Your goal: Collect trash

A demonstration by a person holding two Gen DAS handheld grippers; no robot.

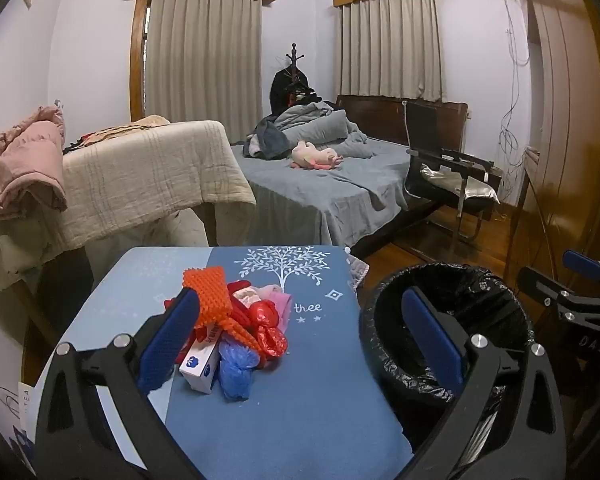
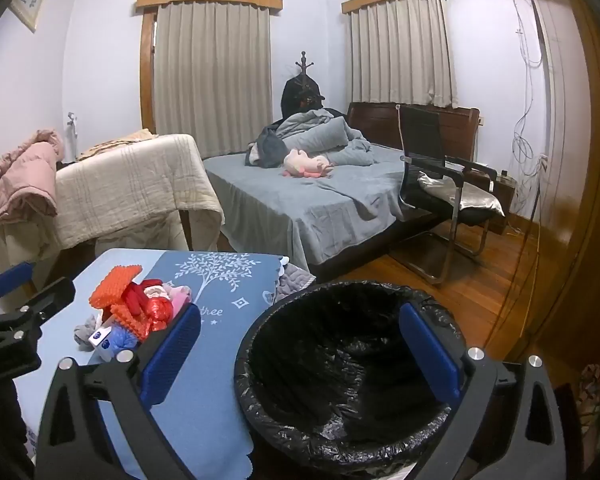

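A pile of trash (image 1: 236, 332) lies on the blue cloth-covered table (image 1: 300, 400): orange foam netting (image 1: 210, 296), red plastic bags (image 1: 268, 324), a blue bag (image 1: 236, 372) and a small white box (image 1: 198, 368). The pile also shows in the right wrist view (image 2: 132, 312). A bin with a black liner (image 2: 340, 368) stands right of the table; it also shows in the left wrist view (image 1: 448, 332). My left gripper (image 1: 300, 336) is open and empty, its left finger beside the pile. My right gripper (image 2: 300, 352) is open and empty over the bin's mouth.
A bed with grey bedding (image 1: 320, 176) and a pink plush toy (image 1: 316, 156) stands behind. A draped beige cover (image 1: 140, 176) is at the left, a black chair (image 2: 440, 184) at the right on wooden floor. A wooden wardrobe (image 2: 572, 200) is at far right.
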